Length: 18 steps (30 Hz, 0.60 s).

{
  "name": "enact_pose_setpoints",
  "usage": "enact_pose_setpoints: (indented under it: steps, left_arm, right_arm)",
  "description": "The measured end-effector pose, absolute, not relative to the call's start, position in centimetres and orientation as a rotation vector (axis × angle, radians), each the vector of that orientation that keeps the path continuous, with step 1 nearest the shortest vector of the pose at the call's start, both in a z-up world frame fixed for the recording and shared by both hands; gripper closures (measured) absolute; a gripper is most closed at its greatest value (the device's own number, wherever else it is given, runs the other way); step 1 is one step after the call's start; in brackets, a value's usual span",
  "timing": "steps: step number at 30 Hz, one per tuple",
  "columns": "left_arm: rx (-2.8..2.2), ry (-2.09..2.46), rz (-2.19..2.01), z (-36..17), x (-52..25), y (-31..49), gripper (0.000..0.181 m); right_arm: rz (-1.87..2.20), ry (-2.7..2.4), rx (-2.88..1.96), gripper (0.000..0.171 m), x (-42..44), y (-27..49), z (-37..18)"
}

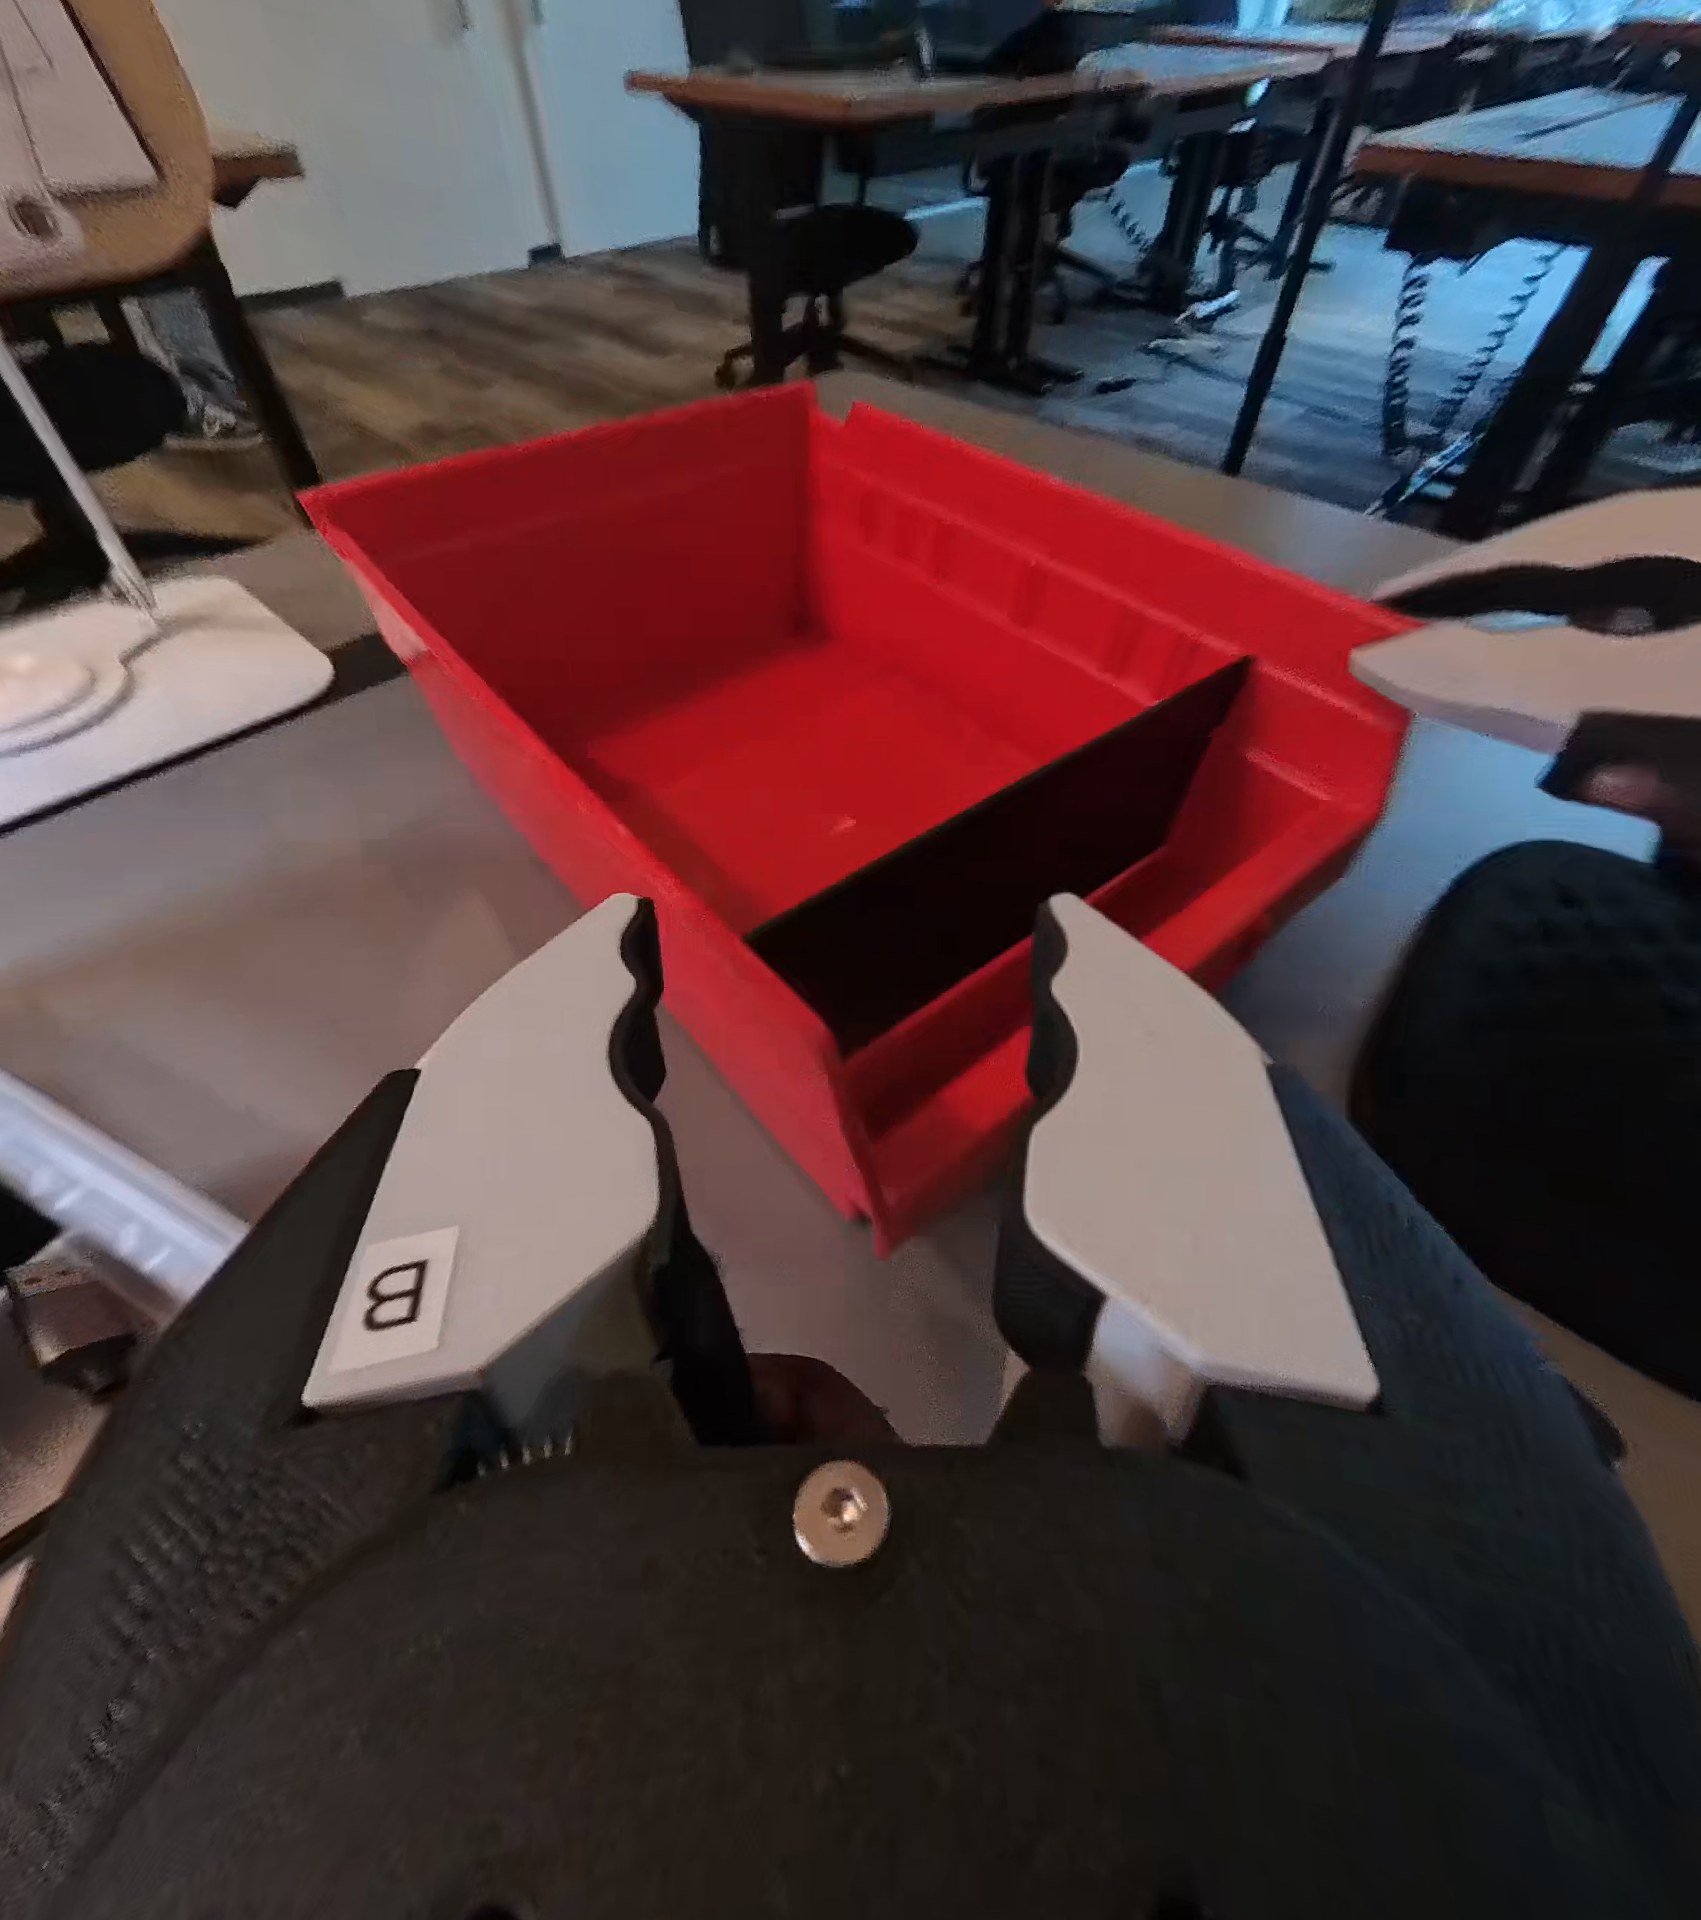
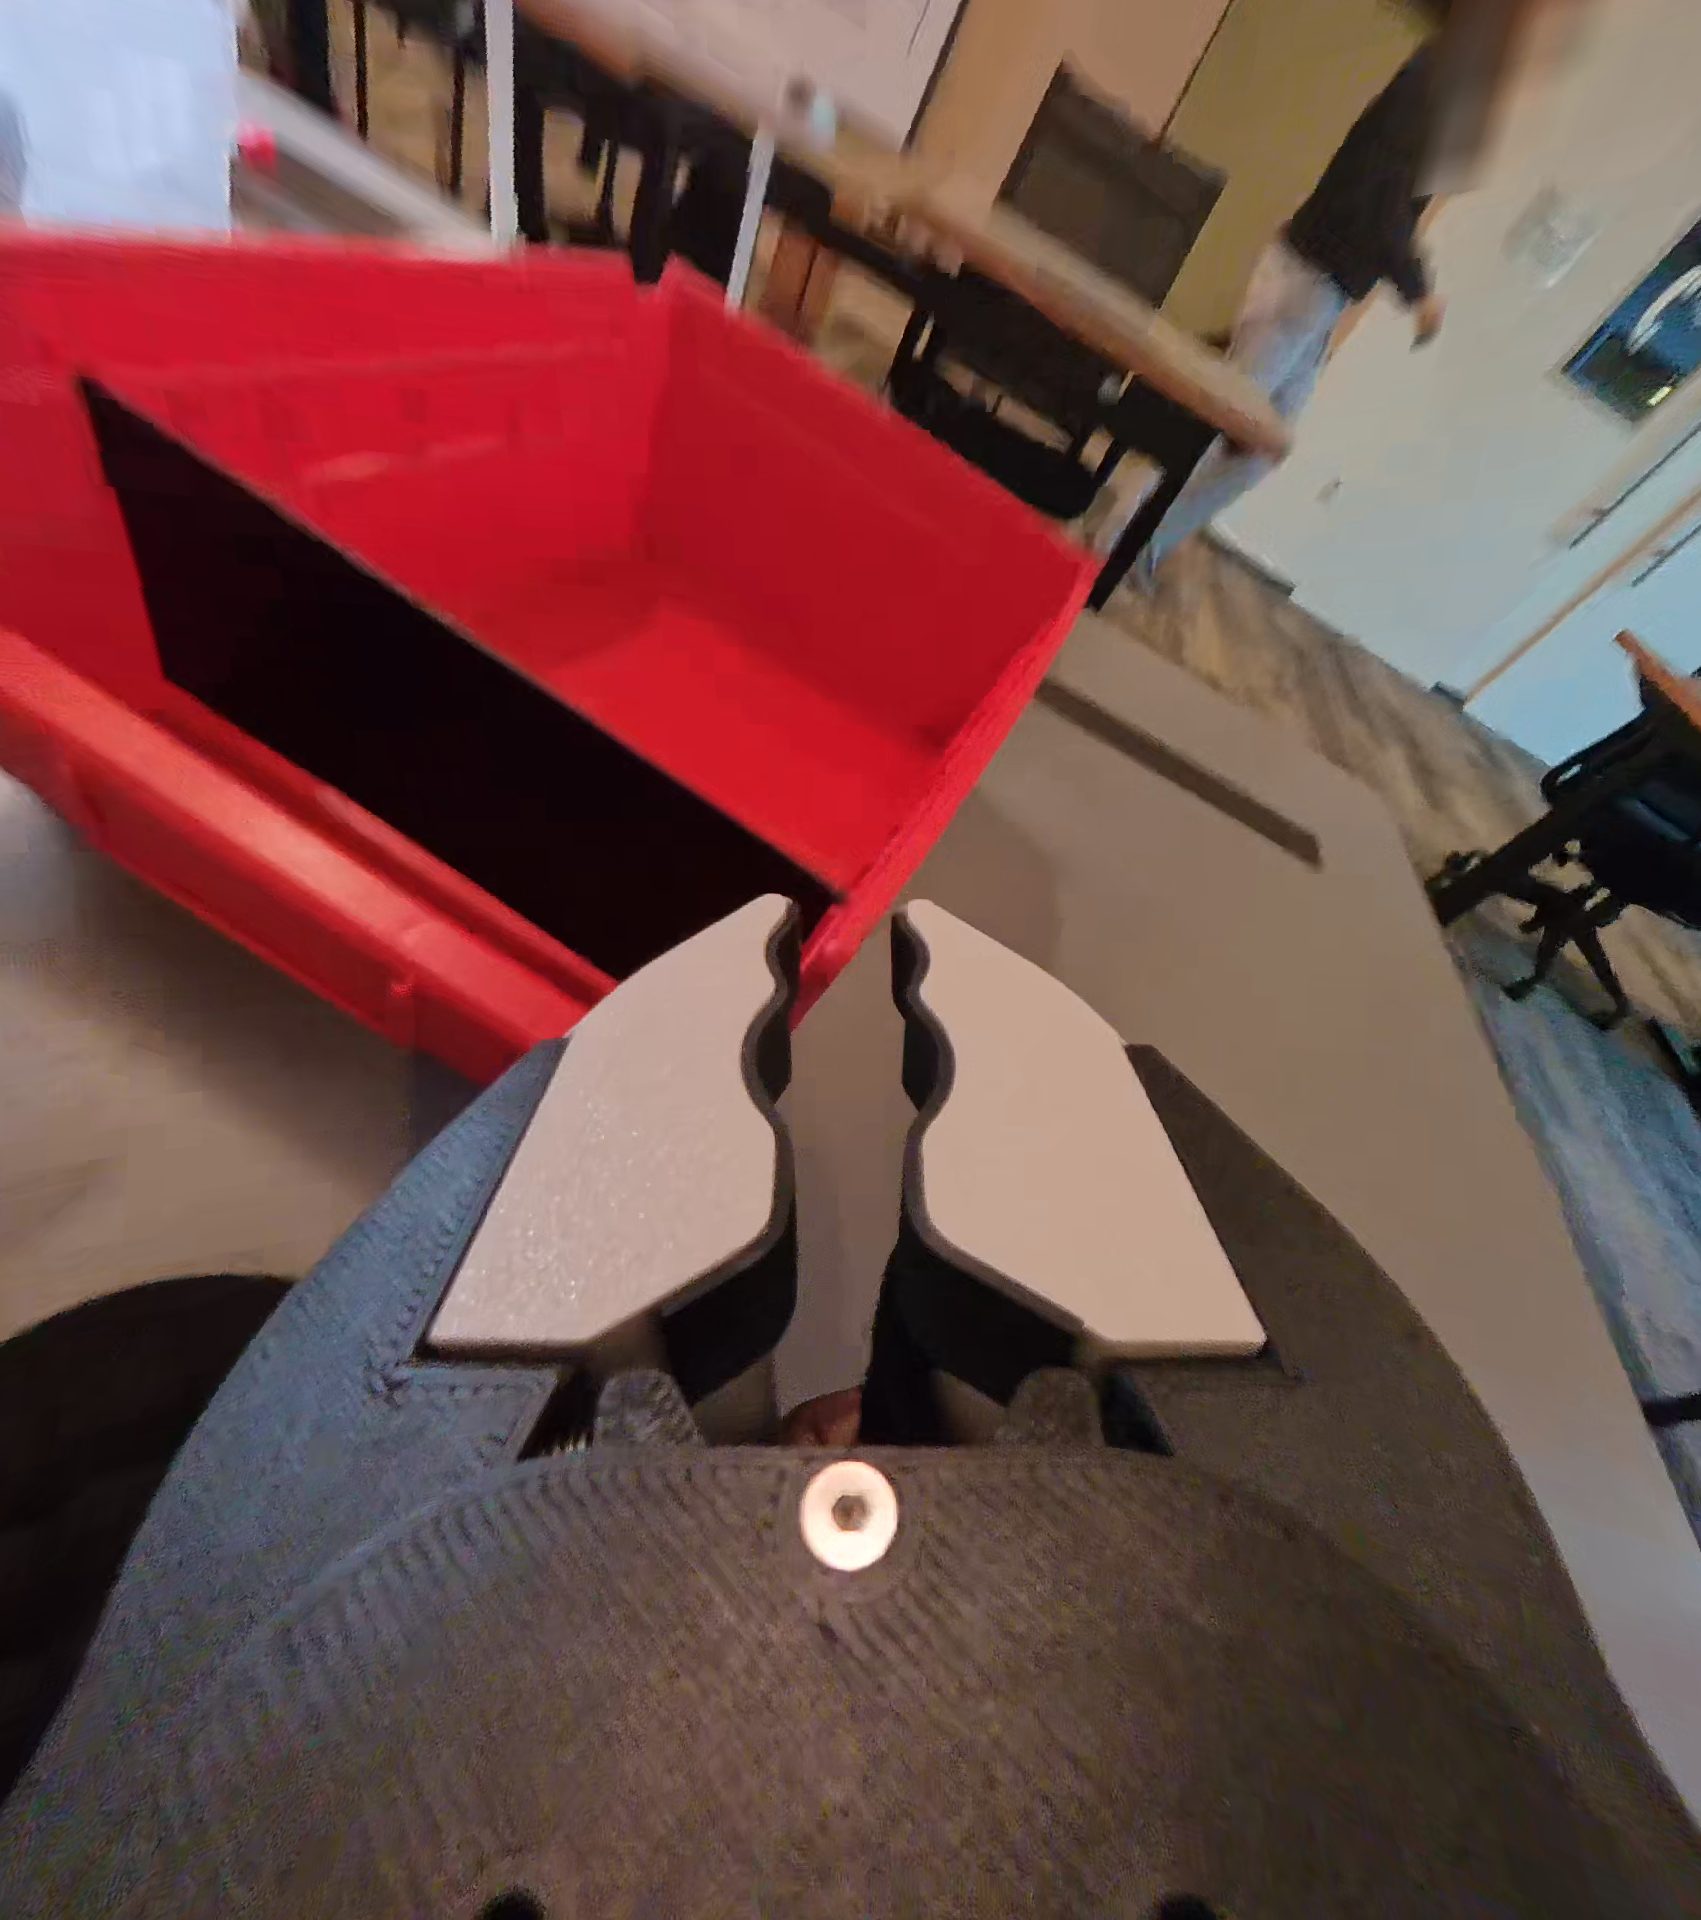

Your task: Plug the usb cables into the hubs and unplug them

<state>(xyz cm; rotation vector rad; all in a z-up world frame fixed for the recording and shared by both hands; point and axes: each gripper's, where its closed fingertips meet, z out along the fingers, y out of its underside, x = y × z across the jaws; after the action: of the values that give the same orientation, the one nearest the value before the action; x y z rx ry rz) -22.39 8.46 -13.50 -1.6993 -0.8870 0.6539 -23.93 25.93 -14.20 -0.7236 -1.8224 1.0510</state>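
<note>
My left gripper [image 1: 846, 925] is open and empty, held above the grey table [image 1: 306, 935] just in front of the near corner of a red bin [image 1: 617, 582]. The bin has a black divider [image 1: 1012, 842], and its large compartment shows nothing inside. My right gripper [image 2: 848, 920] is empty, its jaws only a narrow gap apart, at the bin's [image 2: 534, 520] near right corner. It also shows at the right edge of the left wrist view [image 1: 1552, 644]. A small metal plug-like part [image 1: 67, 1340] lies at the lower left. I see no hub clearly.
A black meshed round object [image 1: 1604, 1122] sits on the table to the right of the bin. A white lamp base [image 1: 98, 686] stands at the left, and a silver-edged dark device [image 1: 15, 1174] at the near left. Desks and chairs stand beyond. A person [image 2: 1345, 229] walks far off.
</note>
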Motion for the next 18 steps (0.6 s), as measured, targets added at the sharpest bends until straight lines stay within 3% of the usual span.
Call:
enact_pose_setpoints:
  steps: [5,10,15,18]
  left_arm:
    - [-1.721,-0.809,0.710,-10.6,-18.3,3.2,0.106]
    - [-2.066,-0.901,0.701,-15.5,-16.9,-3.9,0.106]
    - [-2.357,-0.861,0.716,-19.4,-16.6,-6.3,0.113]
    - [-2.534,-0.886,0.726,-22.1,-16.8,-8.3,0.129]
  right_arm:
    - [1.413,-1.562,-0.582,0.109,-21.8,24.5,-7.8]
    - [1.373,-1.996,-0.525,0.108,-19.6,18.1,-10.3]
    - [0.985,-2.418,-0.238,0.107,-18.0,12.4,-16.8]
    - [0.763,-2.526,-0.133,0.122,-19.2,11.5,-19.7]
